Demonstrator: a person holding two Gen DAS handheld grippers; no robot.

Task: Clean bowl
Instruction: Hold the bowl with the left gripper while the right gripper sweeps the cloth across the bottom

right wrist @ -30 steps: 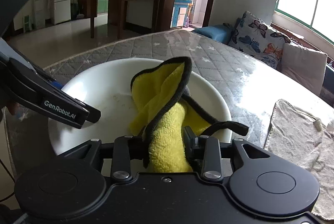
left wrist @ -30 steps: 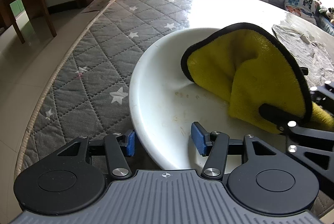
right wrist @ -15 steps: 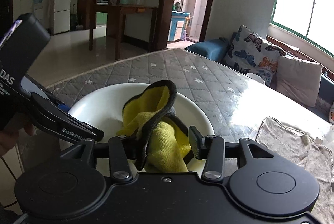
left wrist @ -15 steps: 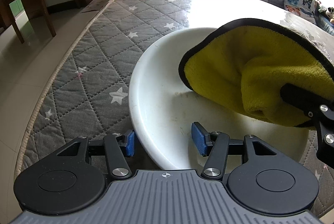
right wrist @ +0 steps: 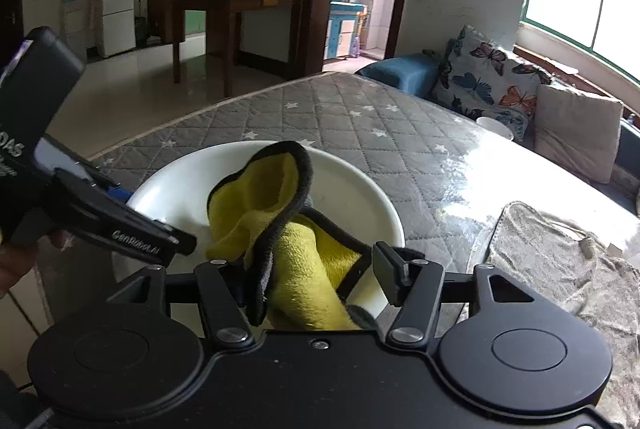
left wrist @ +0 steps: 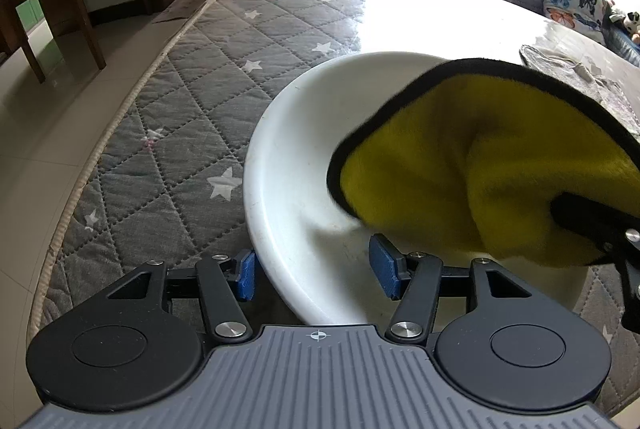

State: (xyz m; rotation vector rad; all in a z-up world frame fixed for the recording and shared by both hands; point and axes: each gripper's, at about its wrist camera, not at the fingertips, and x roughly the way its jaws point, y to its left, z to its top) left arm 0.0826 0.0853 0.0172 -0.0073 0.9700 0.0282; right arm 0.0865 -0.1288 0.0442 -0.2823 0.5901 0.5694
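Bowl sat mid-frame on the mattress, rim straddled by left tongs, gap visible. Right tongs had just been opening; cloth lay slack between, draped into bowl.

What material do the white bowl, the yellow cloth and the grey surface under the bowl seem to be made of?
White bowl: probably glazed ceramic, maybe melamine; smooth and slightly shiny.
Yellow cloth: looks like microfibre or fleece; fuzzy pile, black stitched edge.
Grey surface: quilted fabric with diamond stitching and white stars; farther away it reflects light, so perhaps a clear cover.
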